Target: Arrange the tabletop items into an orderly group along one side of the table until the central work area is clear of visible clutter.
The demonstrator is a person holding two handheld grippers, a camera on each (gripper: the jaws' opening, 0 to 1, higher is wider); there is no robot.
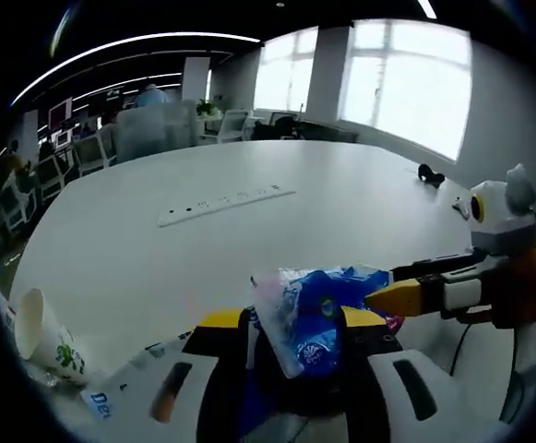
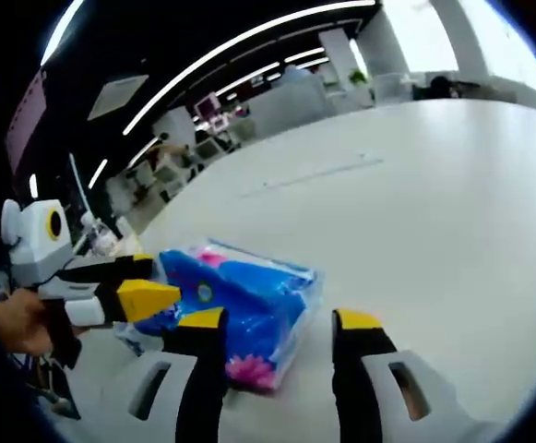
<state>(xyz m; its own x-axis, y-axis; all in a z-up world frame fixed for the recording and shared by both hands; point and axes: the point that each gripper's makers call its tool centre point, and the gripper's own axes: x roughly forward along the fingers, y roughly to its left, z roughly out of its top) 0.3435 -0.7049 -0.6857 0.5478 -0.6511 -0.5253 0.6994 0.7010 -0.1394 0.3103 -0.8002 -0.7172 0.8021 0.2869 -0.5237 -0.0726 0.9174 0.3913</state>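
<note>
A blue plastic packet (image 1: 315, 318) with pink print sits between my left gripper's (image 1: 293, 318) yellow-tipped jaws, which press on its sides. In the right gripper view the same packet (image 2: 244, 300) rests on the white table (image 2: 415, 203), with the left gripper (image 2: 143, 281) holding its left end. My right gripper (image 2: 281, 320) is open, its left jaw over the packet's near edge and its right jaw on bare table. In the left gripper view the right gripper (image 1: 399, 288) comes in from the right, one yellow tip touching the packet.
A paper cup (image 1: 46, 337) lies on its side at the near left, next to a printed wrapper (image 1: 111, 397). A white power strip (image 1: 226, 203) runs across mid-table. A small black object (image 1: 431, 173) lies far right. Office chairs (image 1: 74, 152) and desks stand beyond the table.
</note>
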